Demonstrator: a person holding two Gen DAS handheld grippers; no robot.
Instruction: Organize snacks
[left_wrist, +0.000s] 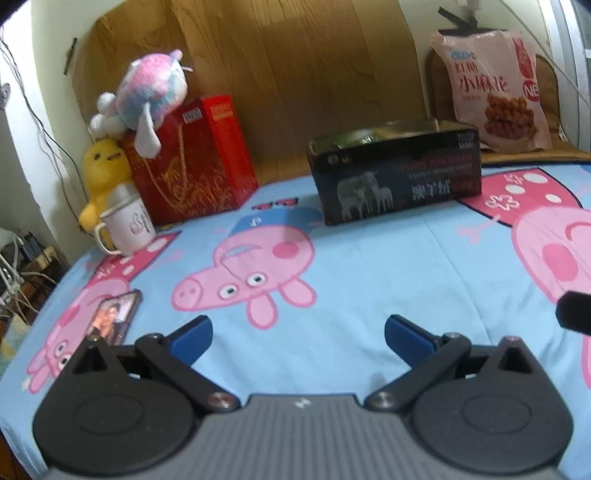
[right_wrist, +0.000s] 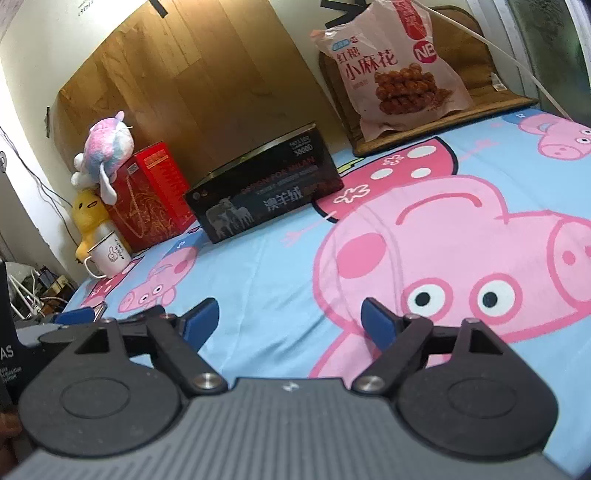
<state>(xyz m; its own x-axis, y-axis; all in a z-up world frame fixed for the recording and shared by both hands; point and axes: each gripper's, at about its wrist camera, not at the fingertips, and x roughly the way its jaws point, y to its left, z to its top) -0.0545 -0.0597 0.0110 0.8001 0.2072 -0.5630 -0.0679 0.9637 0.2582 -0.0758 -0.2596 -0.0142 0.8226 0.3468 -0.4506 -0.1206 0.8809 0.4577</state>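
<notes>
Against the far headboard, the pink snack bag (right_wrist: 400, 70) leans upright on a brown cushion (right_wrist: 476, 98), well apart from both grippers. Left gripper (left_wrist: 298, 341) and right gripper (right_wrist: 290, 325) hover over the bed (right_wrist: 280, 266), jaws spread wide, holding nothing. Black box (left_wrist: 397, 173) stands between.

r gripper (right_wrist: 290, 325) open over sheet (right_wrist: 280, 266); snack bag (right_wrist: 391, 70) far.

The pink snack bag (left_wrist: 495, 88) (right_wrist: 402, 66) stands almost upright at the far right, leaning back against a brown cushion. It is sealed and full, with a photo of fried dough twists. The black box (left_wrist: 397, 171) (right_wrist: 266, 188) lies near it, to its left, on the blue sheet.
</notes>
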